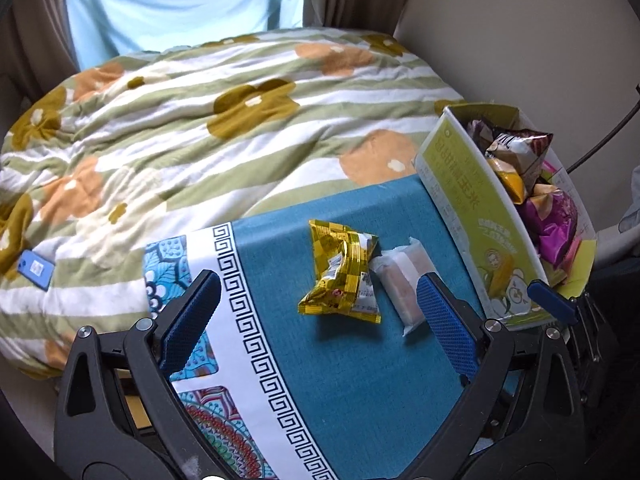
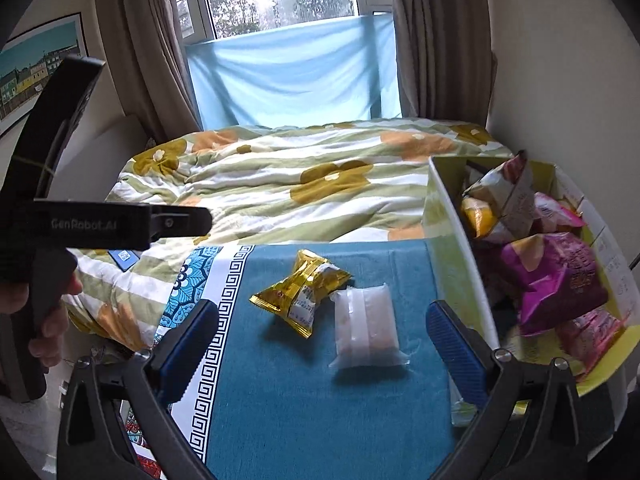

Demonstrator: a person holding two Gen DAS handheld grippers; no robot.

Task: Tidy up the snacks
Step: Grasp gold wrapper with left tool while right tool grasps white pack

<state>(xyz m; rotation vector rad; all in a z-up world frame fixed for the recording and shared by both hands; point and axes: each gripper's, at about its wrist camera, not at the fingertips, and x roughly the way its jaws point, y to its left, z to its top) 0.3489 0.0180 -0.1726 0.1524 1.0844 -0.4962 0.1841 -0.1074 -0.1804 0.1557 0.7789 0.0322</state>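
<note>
— We've got two snacks left out on the desk (image 2: 320,420): the gold packet (image 2: 301,293) and the clear-wrapped bar (image 2: 366,326), touching at one corner, just left of the snack box (image 2: 460,280).

— Both sets of fingers spread wide, nothing held. Our right gripper (image 2: 334,344) looks straight down at the bar, which sits between its fingers, long axis running away from us.

— And our left gripper (image 1: 320,320)?

— The gold packet lies ahead between its fingers, standing lengthwise too. The bar hugs its right-hand finger.

— So we'd judge the right nearer the bar, the box beside it.
</note>
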